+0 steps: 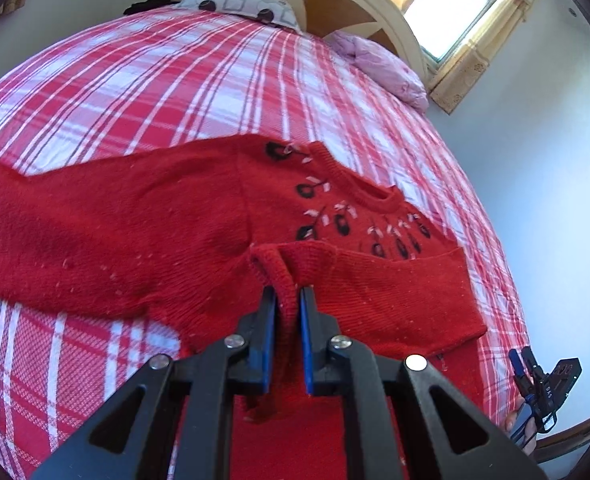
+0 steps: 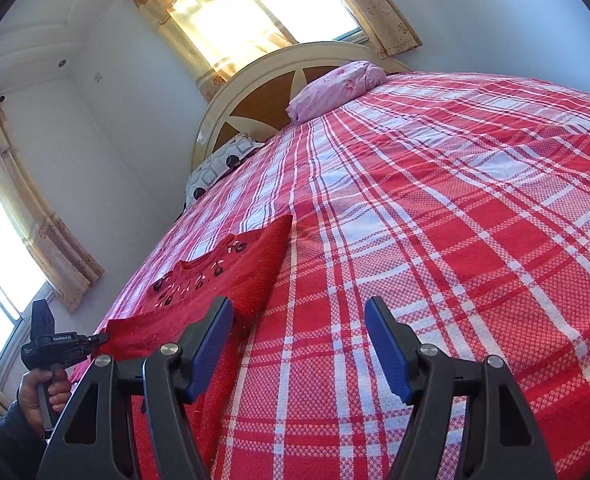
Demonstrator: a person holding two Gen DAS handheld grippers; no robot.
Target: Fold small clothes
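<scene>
Room: sunlit bedroom with curtained windows; a bed (image 2: pixel 435 208) under a red-and-white plaid cover carries the work.
Garment: a red knitted sweater (image 1: pixel 143 232) with dark embroidered flowers round the neck lies spread across the near part of the bed, neckline away from the left wrist camera.
Left tool: the left tool (image 1: pixel 288 294) is nearly closed, its blue pads pinching a ribbed edge of the knit, probably a sleeve cuff, which stands up in a small loop just above the pads.
Right tool: the right tool (image 2: pixel 299 312) is wide apart and holds nothing; it hovers over bare plaid just beside the sweater's edge.
Step in hand: by my judgement, a sleeve fold, with the pinched cuff carried in over the sweater's body.
Next move: it seems to call for laying the cuff flat on the chest and letting go without dragging the knit; the right tool could then take the opposite sleeve or hem.
Hidden: the sweater's lower part runs under the left tool's frame and out of view; the far sleeve is cut off at the left edge of the left wrist view.
Unclear: whether one layer or two sits between the left pads cannot be told.
Person: a hand (image 2: pixel 41 394) grips the left tool's handle.
</scene>
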